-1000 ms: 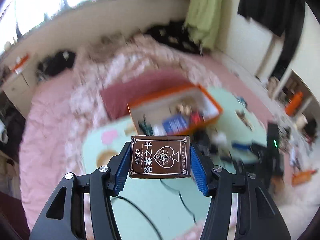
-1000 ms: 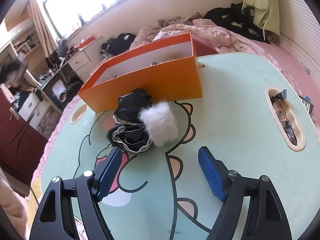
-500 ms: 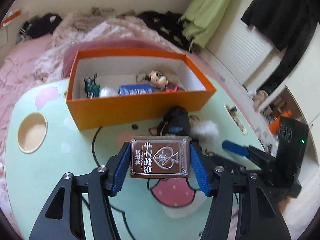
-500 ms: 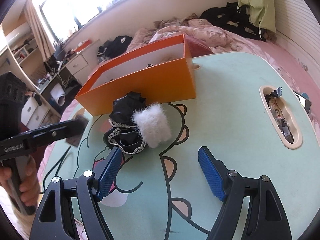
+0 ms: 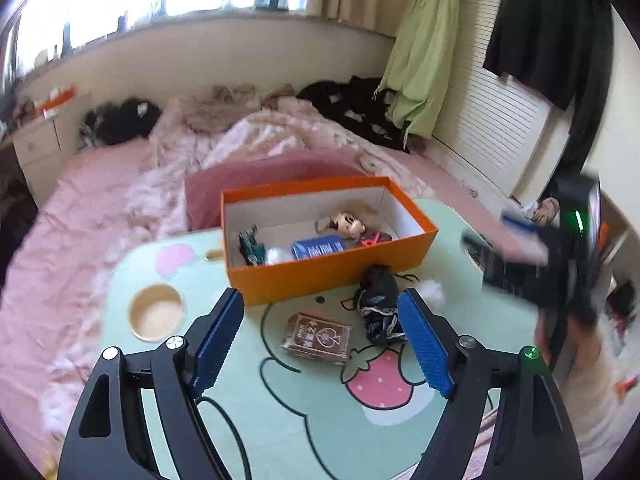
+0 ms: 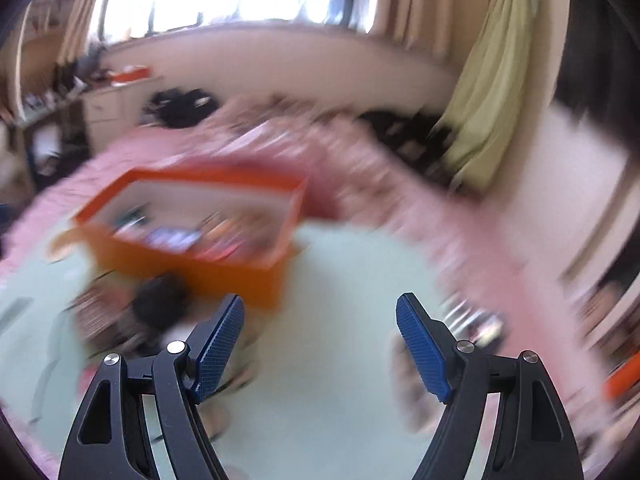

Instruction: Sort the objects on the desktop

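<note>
You are sitting partway through the sort: the orange box [image 5: 320,268] at the centre of the left wrist frame is already holding several things, while three are still waiting on the counter [image 5: 304,420] below it. Inside the box you are looking at a small dark green toy [image 5: 251,245] at lower left, a blue packet [image 5: 319,249] in the middle, a doll head [image 5: 347,222] behind it and something red [image 5: 370,241] to the right. The brown card box [image 5: 316,335] is lying flat on the counter between the fingers of your left claw [image 5: 320,340], whose jaws are opening and gripping nothing. Just right of it the black lace pouch [image 5: 378,300] and white fluffy piece [image 5: 433,291] are lying against the box's front. Your right claw [image 6: 320,342] is standing wide and seemingly empty, though its frame is heavily blurred.
</note>
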